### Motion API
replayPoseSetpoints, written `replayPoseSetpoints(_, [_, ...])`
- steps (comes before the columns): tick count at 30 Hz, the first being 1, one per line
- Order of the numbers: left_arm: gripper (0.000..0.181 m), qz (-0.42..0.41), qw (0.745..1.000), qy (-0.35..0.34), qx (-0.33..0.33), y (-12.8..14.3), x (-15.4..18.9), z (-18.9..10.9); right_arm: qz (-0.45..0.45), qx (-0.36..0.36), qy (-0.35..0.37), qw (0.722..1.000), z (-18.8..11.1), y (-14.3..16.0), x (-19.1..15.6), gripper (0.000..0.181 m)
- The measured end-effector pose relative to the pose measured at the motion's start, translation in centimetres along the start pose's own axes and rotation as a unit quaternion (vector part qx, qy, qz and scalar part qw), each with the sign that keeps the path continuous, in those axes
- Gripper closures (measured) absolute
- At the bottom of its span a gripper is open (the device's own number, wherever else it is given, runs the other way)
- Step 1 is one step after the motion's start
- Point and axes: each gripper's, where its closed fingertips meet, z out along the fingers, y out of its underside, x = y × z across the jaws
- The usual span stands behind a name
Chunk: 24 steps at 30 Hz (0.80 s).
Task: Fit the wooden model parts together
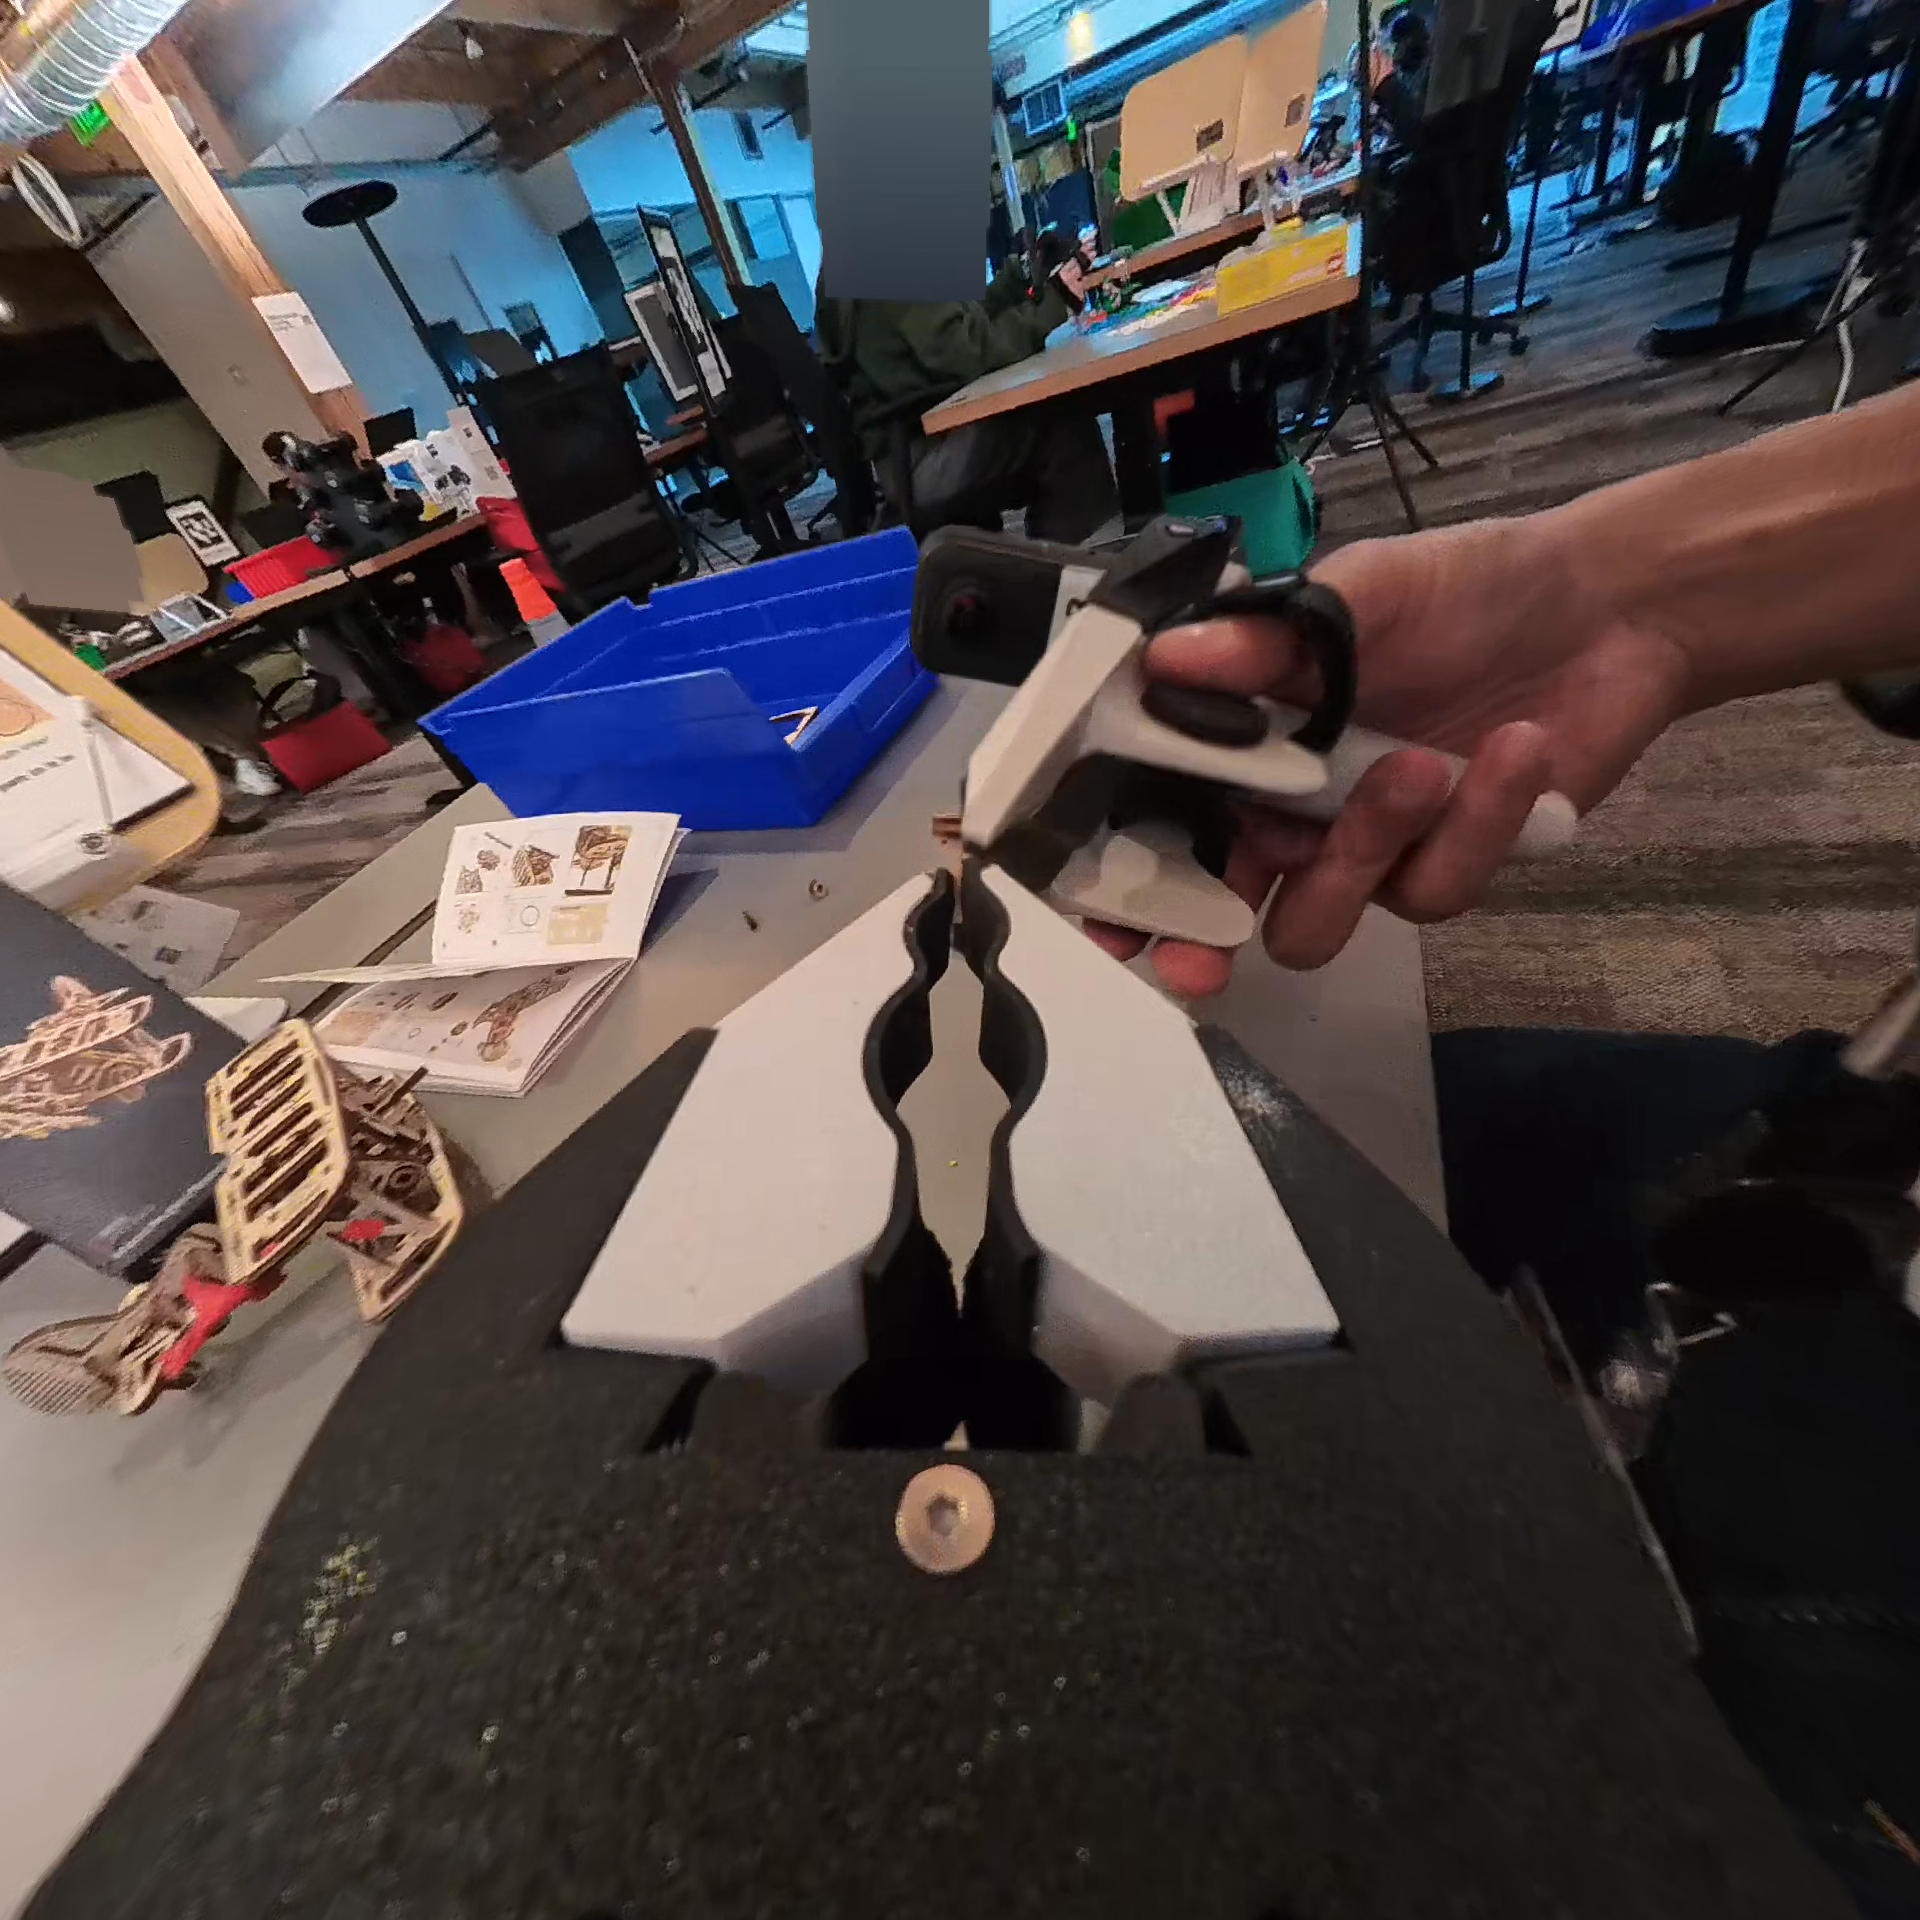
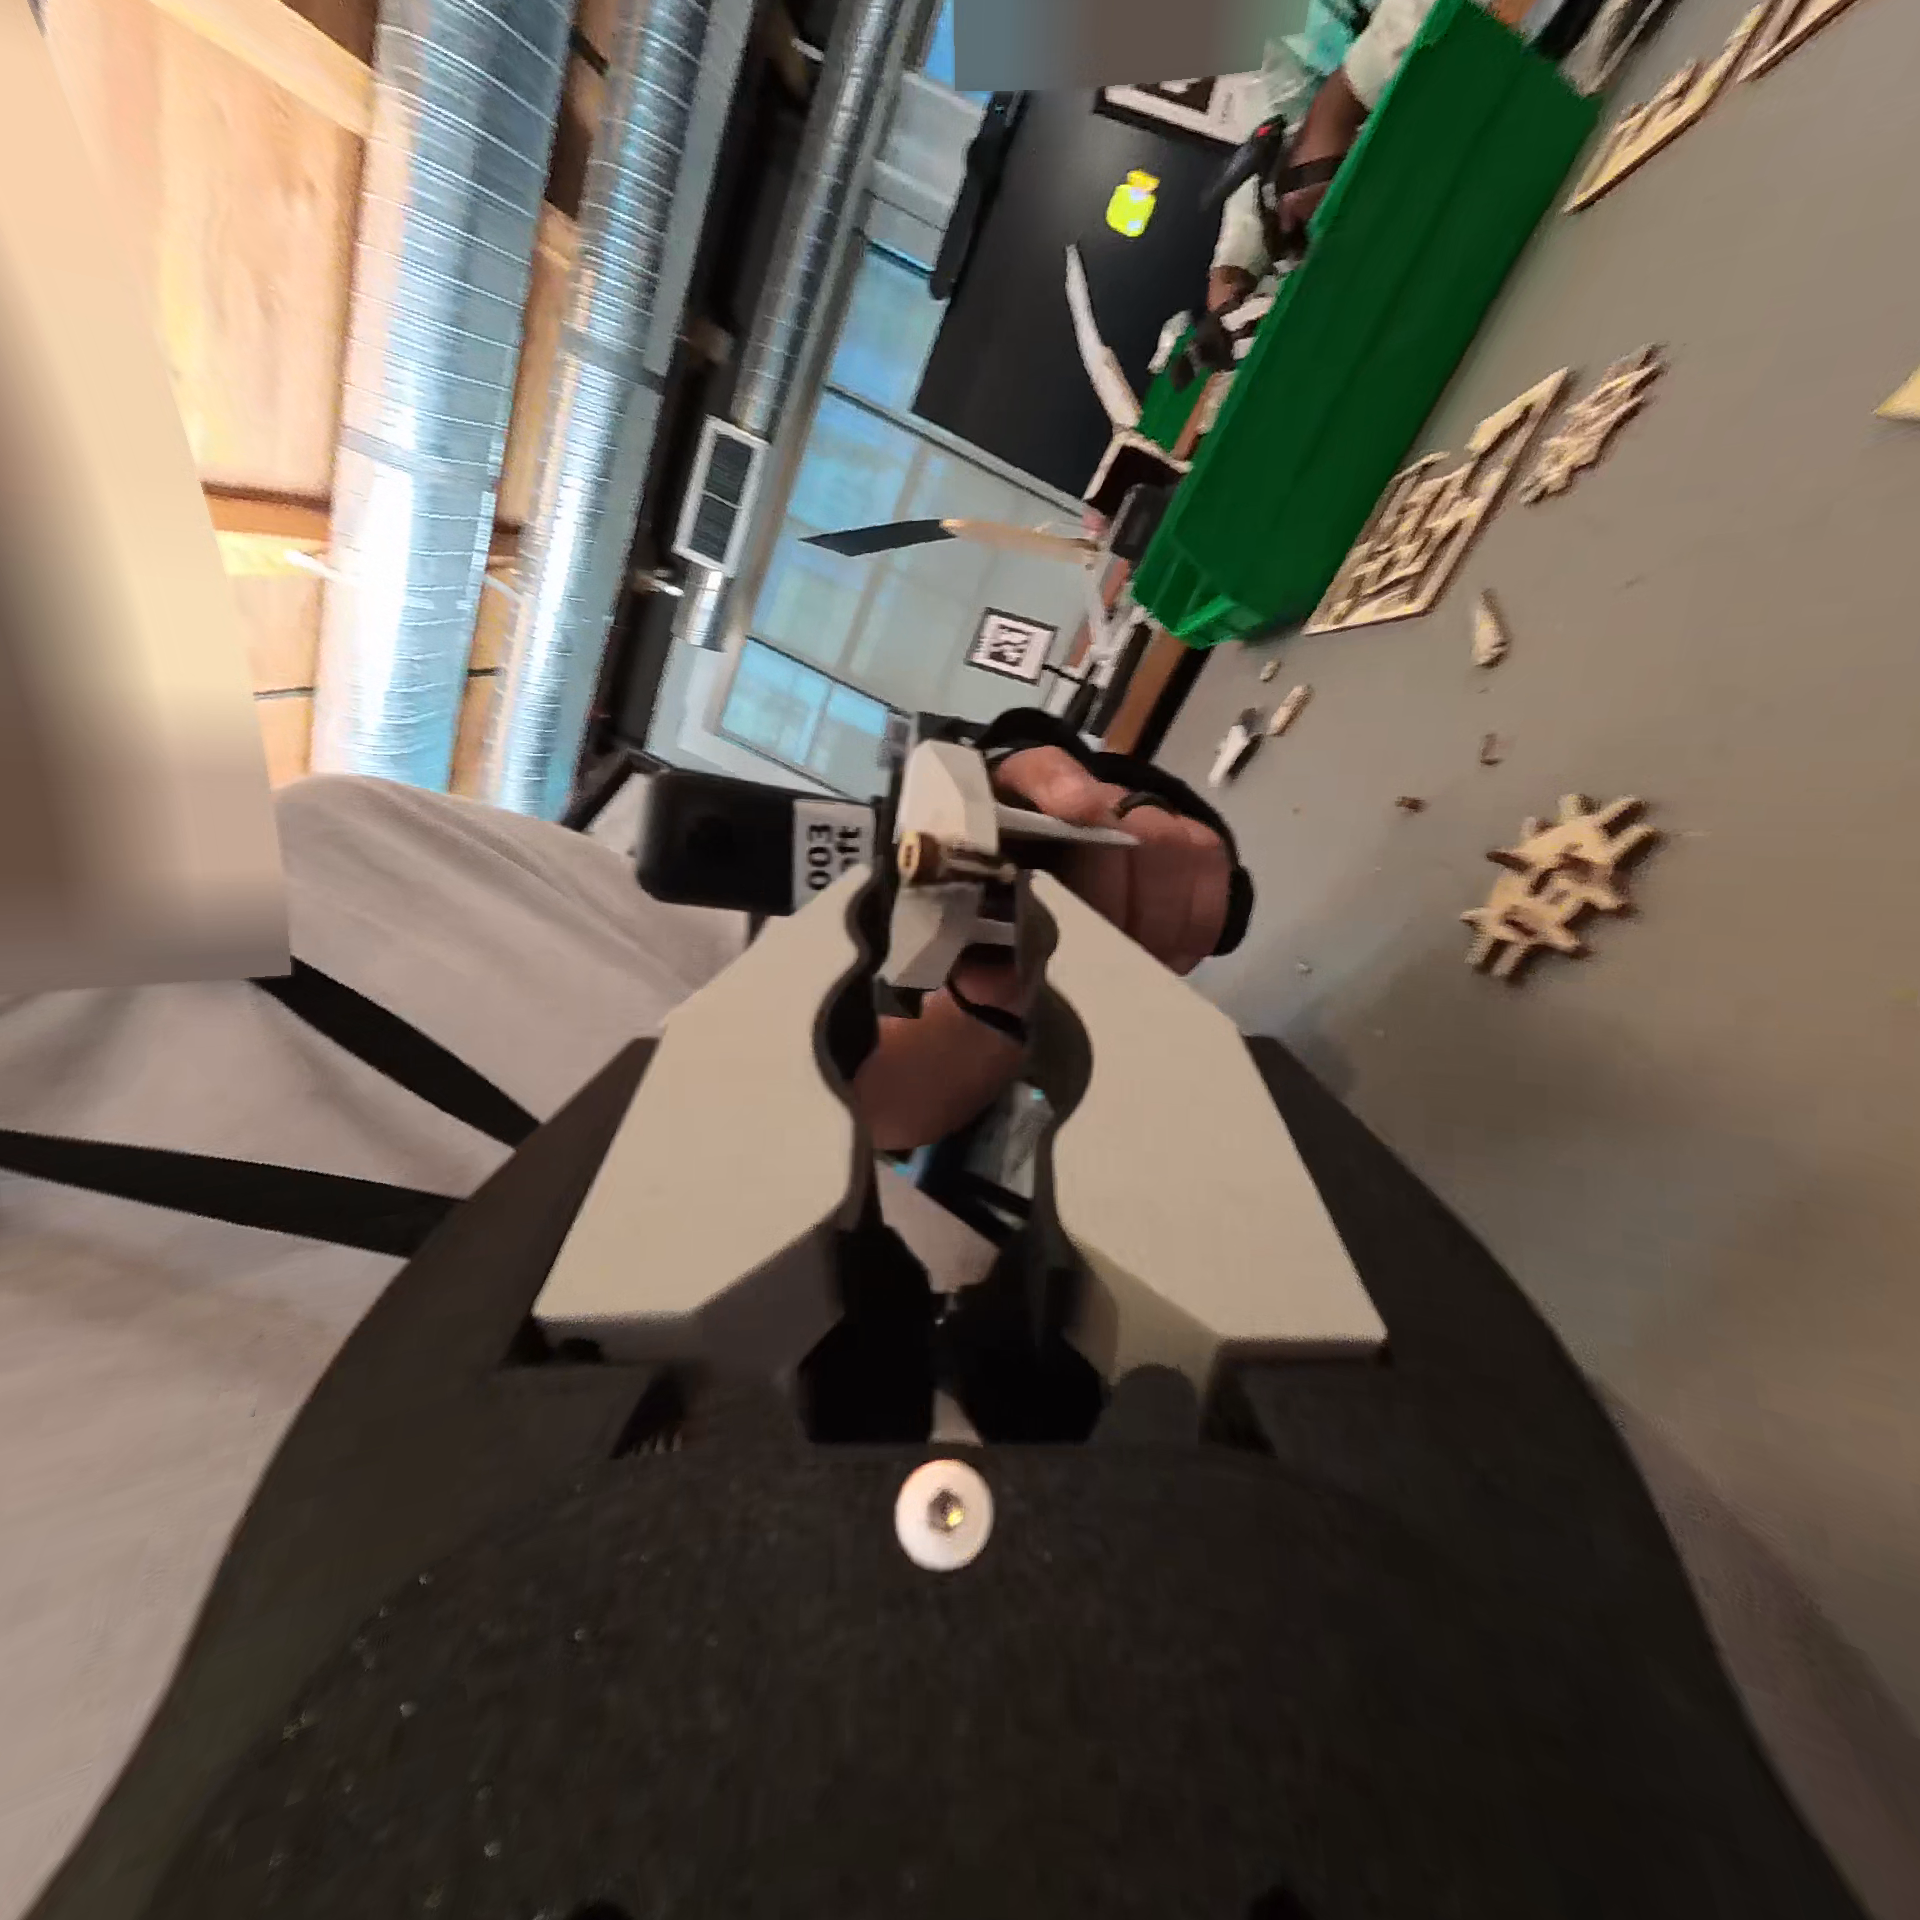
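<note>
The step in hand looks like joining two tiny wooden bits in the air, tip to tip. To do it well, I think both hands should go slow, line the bits up straight, and push gently so nothing snaps or drops.

The left hand-held gripper [image 1: 954, 899] is almost closed at its tips. From the right wrist view it [image 2: 940, 868] pinches a small round-ended wooden peg piece [image 2: 935, 860].

The right hand-held gripper [image 1: 971, 847] comes in from the right, held by a bare hand [image 1: 1455, 748]. Its tips are close together near a tiny light-brown wooden piece [image 1: 943, 828], but I cannot tell if it grips it.

The half-built wooden model with red parts [image 1: 301, 1174] lies on the grey tabletop [image 1: 1330, 997], well apart to the left. A blue plastic bin [image 1: 675, 717] and an open paper instruction booklet [image 1: 520, 935] sit behind.
</note>
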Motion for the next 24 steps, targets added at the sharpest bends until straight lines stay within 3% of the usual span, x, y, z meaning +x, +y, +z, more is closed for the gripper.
replayPoseSetpoints(10, [0.181, -0.071, 0.997, 0.012, -0.004, 2.3, -0.6, 1.9, 0.041, 0.013, 0.011, 0.999, -1.7, -0.6, 2.3, 0.163])
replayPoseSetpoints(12, [0.181, -0.108, 0.994, 0.026, -0.018, 2.9, -0.7, 1.7, -0.003, 0.007, 0.041, 0.999, -1.9, -0.7, 2.8, 0.161])
replayPoseSetpoints(14, [0.181, -0.145, 0.988, 0.035, -0.030, 3.3, -0.9, 1.4, -0.111, -0.013, 0.106, 0.988, -2.3, -1.0, 3.5, 0.158])
replayPoseSetpoints(16, [0.181, -0.188, 0.980, 0.030, -0.051, 4.2, -1.5, 1.1, -0.227, -0.053, 0.160, 0.959, -2.7, -1.0, 4.1, 0.150])
replayPoseSetpoints(18, [0.181, -0.265, 0.961, 0.033, -0.068, 4.9, -2.0, 0.9, -0.337, -0.103, 0.219, 0.910, -3.1, -0.9, 5.5, 0.137])
replayPoseSetpoints(21, [0.181, -0.431, 0.899, 0.054, -0.056, 4.7, -2.6, 1.0, -0.502, -0.147, 0.262, 0.811, -2.3, -1.2, 6.5, 0.125])
replayPoseSetpoints(24, [0.181, -0.536, 0.840, 0.076, -0.037, 4.3, -2.7, 1.0, -0.552, -0.119, 0.286, 0.774, -0.6, -1.9, 6.1, 0.125])
